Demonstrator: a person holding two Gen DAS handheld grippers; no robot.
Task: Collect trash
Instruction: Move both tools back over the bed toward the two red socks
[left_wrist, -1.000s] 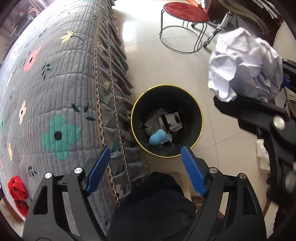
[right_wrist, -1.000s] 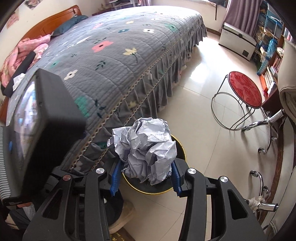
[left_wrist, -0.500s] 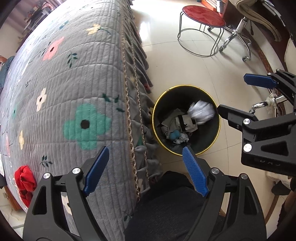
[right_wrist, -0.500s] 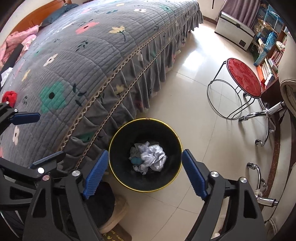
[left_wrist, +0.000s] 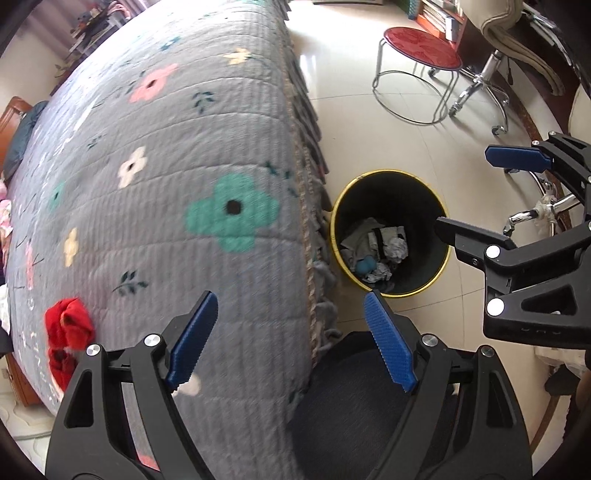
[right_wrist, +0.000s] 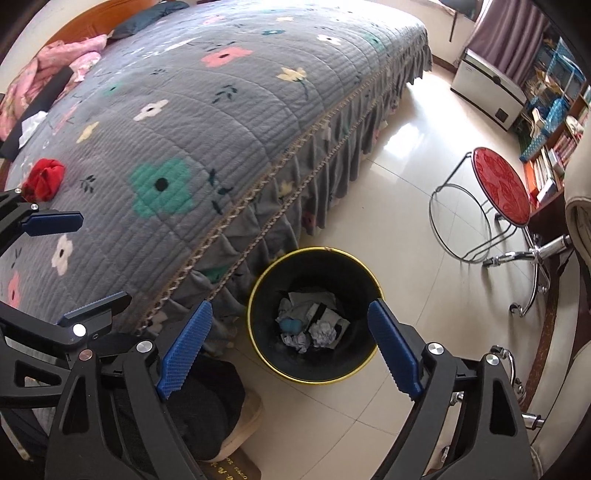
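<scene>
Both tongs are spread wide with nothing between their blue pads. The right tongs (right_wrist: 288, 345) hang over the black bin (right_wrist: 258, 291) with the yellow rim, which stands on the floor tiles just beside the ruffled edge of the bed (right_wrist: 221, 122). Inside it lie 2 crumpled paper balls (right_wrist: 322, 333), a blue lump and some flat scraps, so that load counts as delivered.

What looks left to collect is on the bed. A red crumpled thing (left_wrist: 68, 326) rests on the grey flowered quilt, well apart from the bin. From the left wrist view it sits to the left of the left tongs (left_wrist: 291, 334), near the left finger and somewhat lower in the frame. From the right wrist view the same red thing (right_wrist: 44, 179) lies far off to the left, beyond the left tongs' blue pad. The left tongs are plainly the nearer pair, so I judge the next reach is theirs: a swing left across the quilt, away from the bin.

The red thing is a bunched lump with no clear long axis, so any closing direction should do. A white scrap (right_wrist: 31, 125) further up the bed, near the pink bedding, may be trash too; it is too small to tell.
</scene>
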